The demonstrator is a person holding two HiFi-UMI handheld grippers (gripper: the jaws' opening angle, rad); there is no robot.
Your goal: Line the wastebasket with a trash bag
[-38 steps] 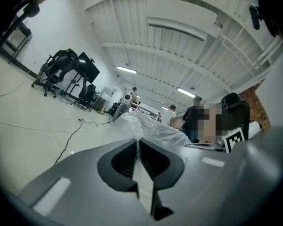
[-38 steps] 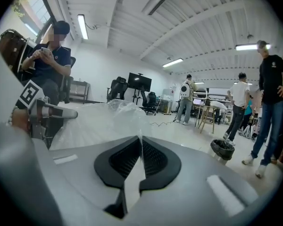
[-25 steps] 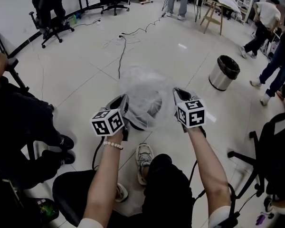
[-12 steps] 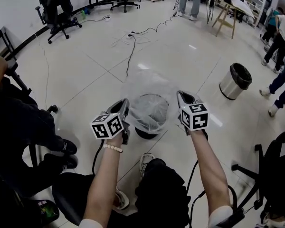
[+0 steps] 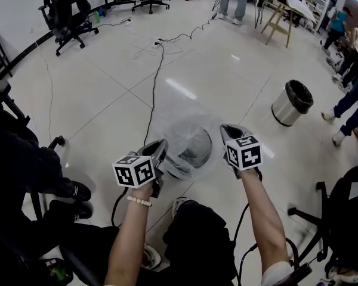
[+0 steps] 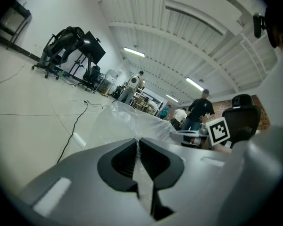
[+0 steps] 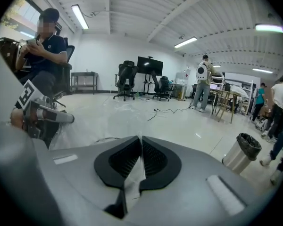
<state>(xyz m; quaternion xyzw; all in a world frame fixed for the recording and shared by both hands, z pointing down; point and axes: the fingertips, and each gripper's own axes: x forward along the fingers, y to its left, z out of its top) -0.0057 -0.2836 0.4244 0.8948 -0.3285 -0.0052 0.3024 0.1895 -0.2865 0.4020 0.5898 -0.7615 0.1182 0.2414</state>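
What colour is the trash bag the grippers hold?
The trash bag is clear; best in head view.

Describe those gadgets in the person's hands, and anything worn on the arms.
The left gripper and right gripper are smooth grey shells tapering to two jaws lined with black ribbing. Each carries a white cube printed with black square markers and trails a black cable. A pale beaded bracelet sits on the left wrist; the sleeves are short and white.

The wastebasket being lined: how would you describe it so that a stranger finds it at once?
On the tiled floor, look in front of the person, between the left gripper and the right gripper. The wastebasket there is dark and round under a clear bag, unlike the steel bin with a black liner farther right.
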